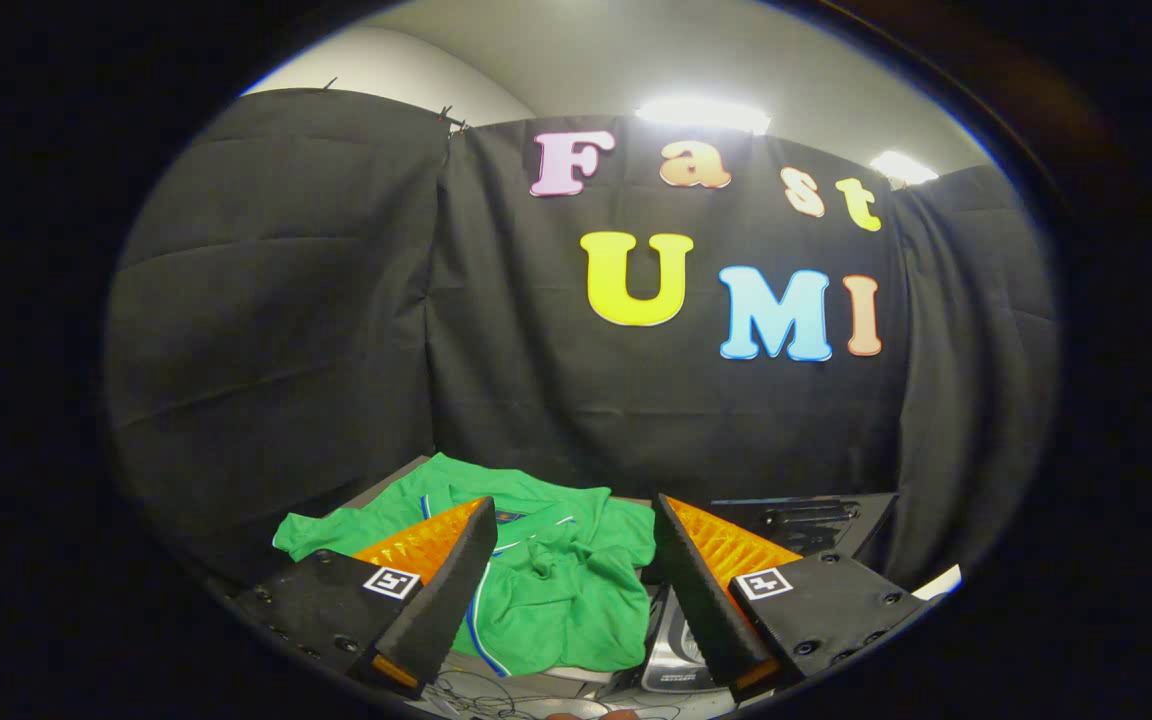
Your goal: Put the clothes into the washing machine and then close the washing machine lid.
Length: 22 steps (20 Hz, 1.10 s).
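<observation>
Nothing is done yet, I judge. My claw [571, 560] hangs spread wide, gripping nothing. The shirt [546, 580] lies crumpled between and just ahead of my fingers; the washer [806, 515] sits just beyond, to its right.

gripper [571, 560] fingers spread wide apart, gap between them open, nothing touching either. crumpled green cloth garment with blue-white trim [546, 590] lies just ahead in lower centre, filling the way forward. dark plastic washing machine lid [806, 515] stands raised at lower right, beyond the right finger. black cloth wall [286, 330] closes off behind.
</observation>
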Each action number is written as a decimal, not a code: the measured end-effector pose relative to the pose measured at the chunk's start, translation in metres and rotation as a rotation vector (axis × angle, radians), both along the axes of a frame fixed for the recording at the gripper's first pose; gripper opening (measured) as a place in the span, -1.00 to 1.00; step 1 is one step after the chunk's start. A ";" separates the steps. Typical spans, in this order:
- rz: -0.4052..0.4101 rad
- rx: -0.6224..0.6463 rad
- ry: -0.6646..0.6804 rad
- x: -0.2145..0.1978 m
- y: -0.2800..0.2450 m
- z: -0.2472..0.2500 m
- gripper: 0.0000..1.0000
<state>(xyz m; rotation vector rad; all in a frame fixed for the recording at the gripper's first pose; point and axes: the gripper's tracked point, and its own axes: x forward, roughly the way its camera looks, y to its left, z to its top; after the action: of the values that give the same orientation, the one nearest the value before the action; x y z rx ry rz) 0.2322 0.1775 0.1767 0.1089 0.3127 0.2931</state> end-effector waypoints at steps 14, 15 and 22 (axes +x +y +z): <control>0.190 -0.079 0.295 0.043 0.120 -0.064 0.97; 0.204 -0.084 0.320 0.045 0.125 -0.071 0.97; 0.219 -0.126 0.425 0.045 0.139 -0.113 0.97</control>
<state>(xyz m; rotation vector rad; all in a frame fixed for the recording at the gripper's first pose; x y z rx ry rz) 0.2774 0.3162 0.0633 0.0110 0.7666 0.4667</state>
